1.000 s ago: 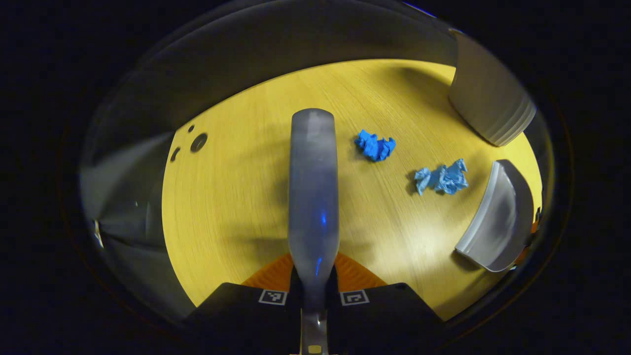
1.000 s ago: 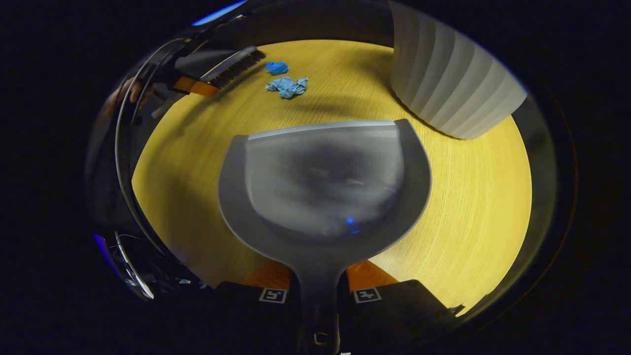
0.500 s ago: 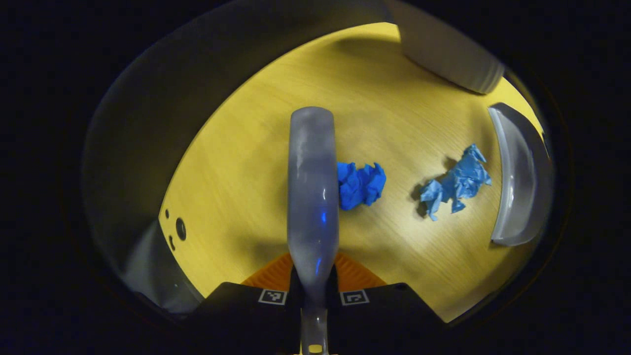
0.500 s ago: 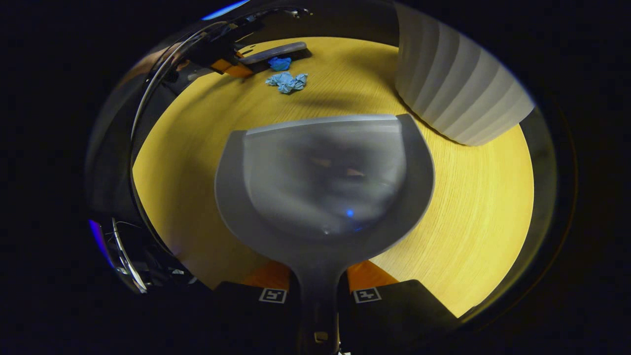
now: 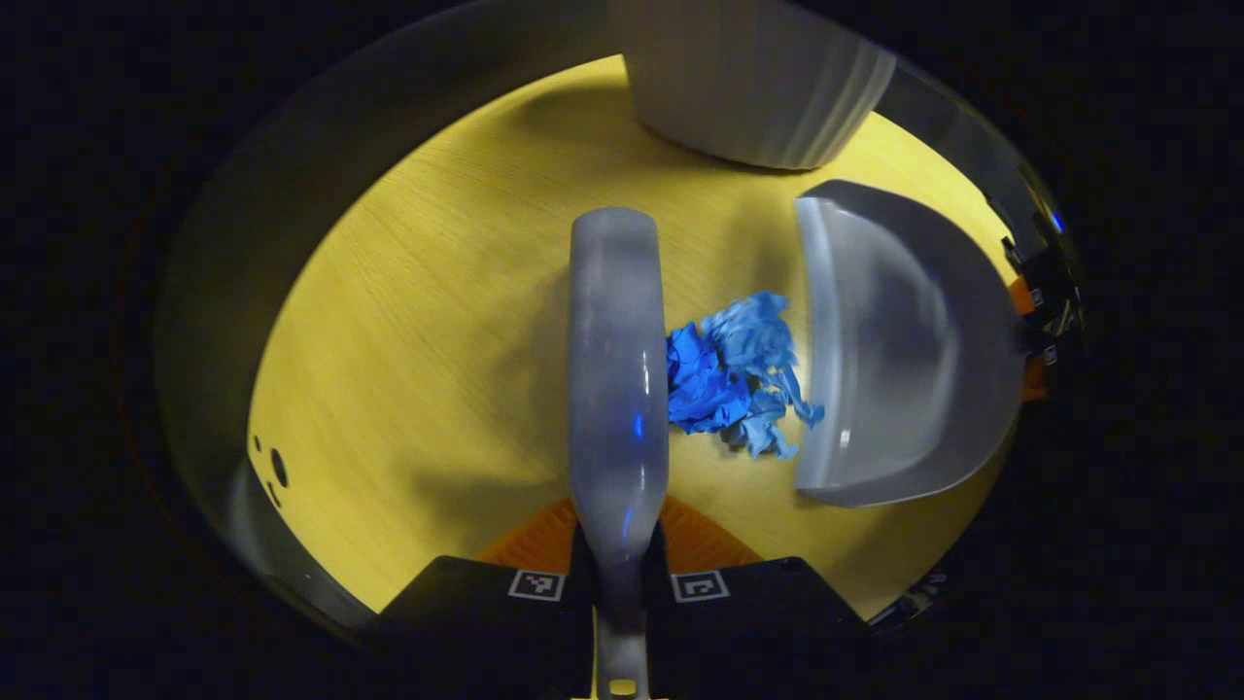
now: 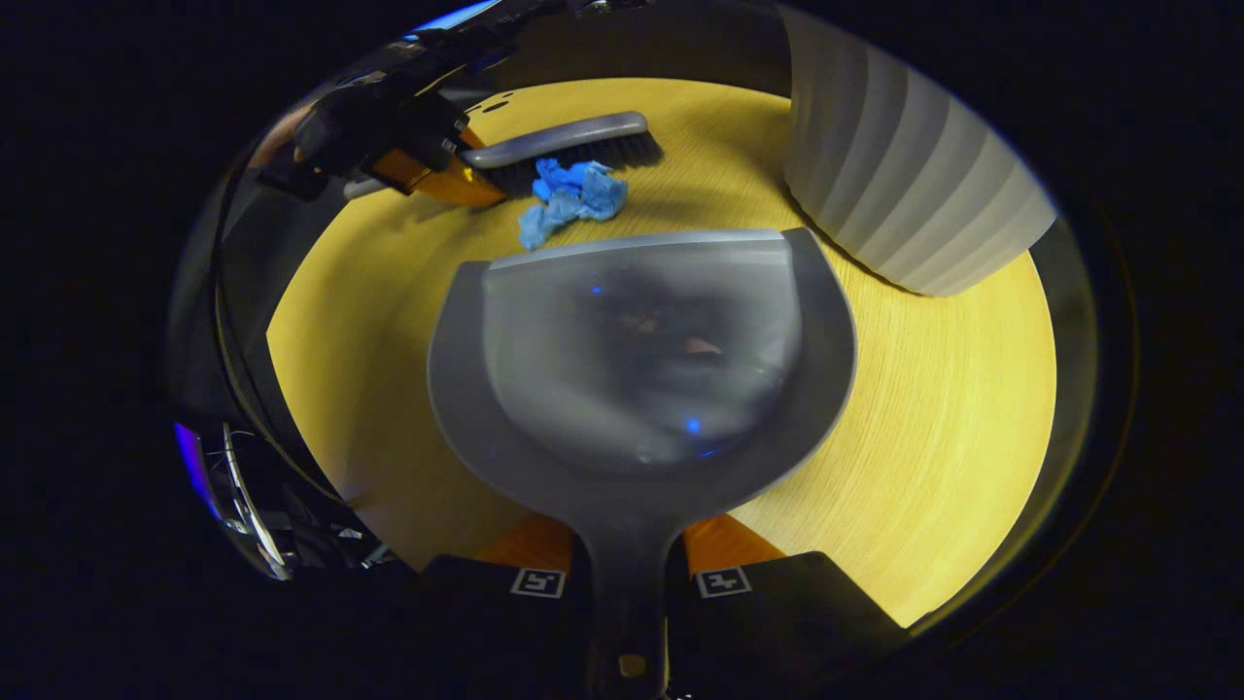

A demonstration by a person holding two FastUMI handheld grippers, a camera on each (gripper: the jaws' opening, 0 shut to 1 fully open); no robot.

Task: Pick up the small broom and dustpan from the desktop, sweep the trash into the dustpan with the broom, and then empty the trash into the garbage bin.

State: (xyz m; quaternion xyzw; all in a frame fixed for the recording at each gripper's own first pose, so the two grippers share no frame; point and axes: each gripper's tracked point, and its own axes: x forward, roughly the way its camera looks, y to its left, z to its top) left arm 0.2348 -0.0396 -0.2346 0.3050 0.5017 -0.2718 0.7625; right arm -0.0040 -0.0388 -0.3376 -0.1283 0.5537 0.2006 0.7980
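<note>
The grey small broom runs straight out from my left gripper, which is shut on its handle. Its bristles press against two crumpled blue paper scraps, bunched together just before the lip of the grey dustpan. In the right gripper view the dustpan lies flat on the yellow table, its handle clamped in my right gripper. Beyond its lip lie the scraps, the broom and the left gripper. The white ribbed garbage bin stands at the pan's far right.
The bin stands on the yellow wooden table just beyond the broom tip and pan. Small cable holes mark the table's corner at the lower left. The table edge curves close behind both grippers. Dark booth gear sits left of the pan.
The broom has swept toward the dustpan, pushing the darker scrap into the paler one. Both scraps now lie bunched at the pan's lip. The dustpan has stayed nearly still.
</note>
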